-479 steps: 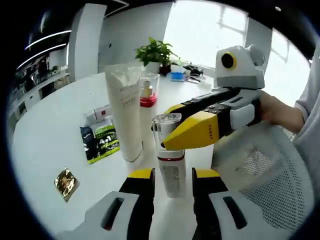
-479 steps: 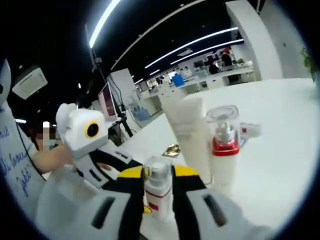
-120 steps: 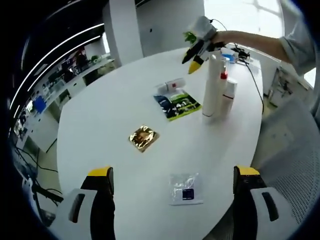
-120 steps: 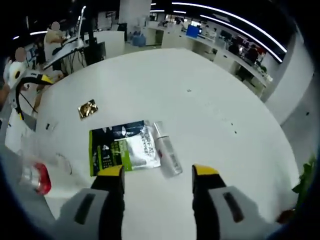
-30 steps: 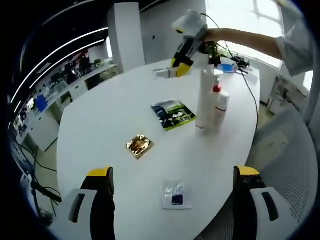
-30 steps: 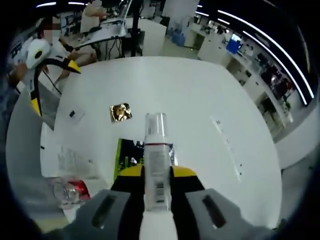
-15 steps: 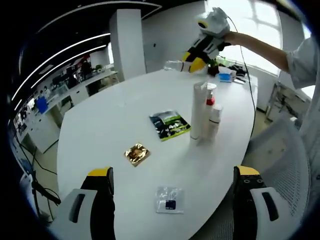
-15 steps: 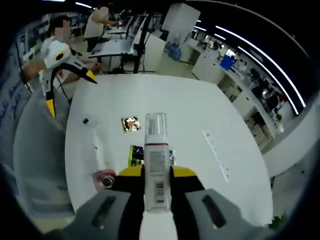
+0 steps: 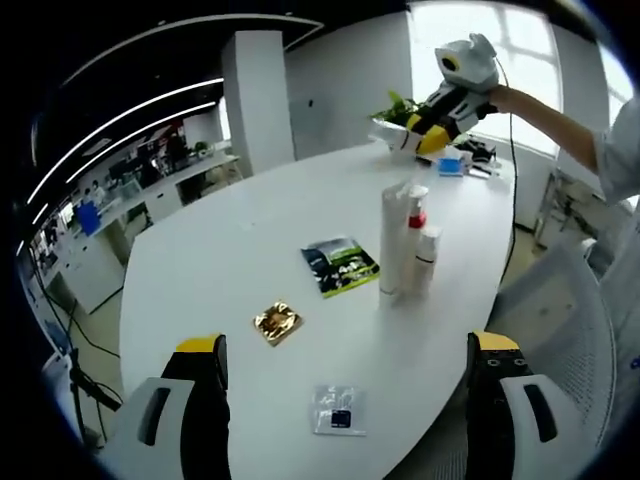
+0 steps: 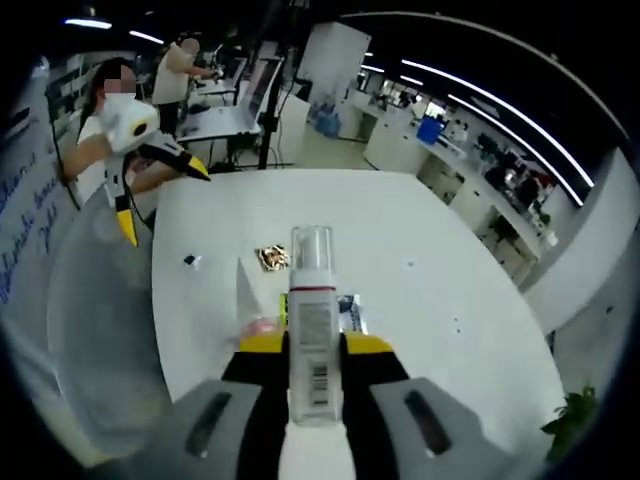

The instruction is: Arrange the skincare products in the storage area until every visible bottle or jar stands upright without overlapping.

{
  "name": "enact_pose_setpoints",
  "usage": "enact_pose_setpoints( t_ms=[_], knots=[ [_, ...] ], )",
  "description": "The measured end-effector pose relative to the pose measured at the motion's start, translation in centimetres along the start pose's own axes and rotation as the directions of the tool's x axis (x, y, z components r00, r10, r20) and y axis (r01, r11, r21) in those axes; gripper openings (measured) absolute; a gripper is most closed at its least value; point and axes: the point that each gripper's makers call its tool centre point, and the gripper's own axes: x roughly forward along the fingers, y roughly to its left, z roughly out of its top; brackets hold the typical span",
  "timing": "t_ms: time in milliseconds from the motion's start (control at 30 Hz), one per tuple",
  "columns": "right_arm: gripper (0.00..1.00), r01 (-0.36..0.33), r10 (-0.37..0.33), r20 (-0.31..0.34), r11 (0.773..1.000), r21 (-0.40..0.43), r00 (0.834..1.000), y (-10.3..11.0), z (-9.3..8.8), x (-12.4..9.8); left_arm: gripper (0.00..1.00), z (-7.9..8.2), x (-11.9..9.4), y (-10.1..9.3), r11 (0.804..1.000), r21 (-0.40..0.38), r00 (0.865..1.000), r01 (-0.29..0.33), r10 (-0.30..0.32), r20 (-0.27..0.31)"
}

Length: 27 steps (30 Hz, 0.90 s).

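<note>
Holding the left gripper [image 9: 342, 385] wide apart, gripping nothing, high over the white oval table [image 9: 230, 250]. Ahead of it, left to right: lying flat, a gold foil sachet [image 9: 277, 322], a clear small packet [image 9: 338, 409], a green-and-dark sachet [image 9: 341, 265]; standing upright together, a tall white tube [image 9: 394, 244], a red-collared pump bottle [image 9: 416, 225], a short white bottle [image 9: 427, 259]. Clamping the right gripper [image 10: 314, 351] on a clear-capped, red-banded white bottle [image 10: 312, 320], raised above the table.
</note>
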Motion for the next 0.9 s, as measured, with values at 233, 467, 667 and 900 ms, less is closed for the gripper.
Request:
enact_pose_setpoints(
  t_ms=[233, 467, 667, 900],
  knots=[
    [0.18, -0.014, 0.010, 0.076, 0.998, 0.061, 0.997, 2.2, 0.5, -0.6, 0.95, 0.4, 0.1, -0.2, 1.000, -0.027, 1.000, 0.004, -0.003, 0.029],
    [0.18, -0.065, 0.044, 0.154, 0.989, 0.131, 0.987, 4.7, 0.9, -0.5, 0.92, 0.2, 0.3, -0.5, 0.997, -0.077, 0.999, 0.021, -0.018, 0.040],
    [0.18, -0.129, 0.080, 0.234, 0.972, 0.199, 0.969, 7.1, 1.3, 0.1, 0.84, 0.4, 0.3, -1.1, 0.992, -0.114, 0.997, 0.048, -0.041, 0.062],
    [0.18, -0.175, 0.104, 0.274, 0.952, 0.250, 0.956, 9.2, 0.9, 1.2, 0.65, 0.5, 0.9, -3.3, 0.973, -0.163, 0.985, 0.165, -0.156, 0.068]
  ],
)
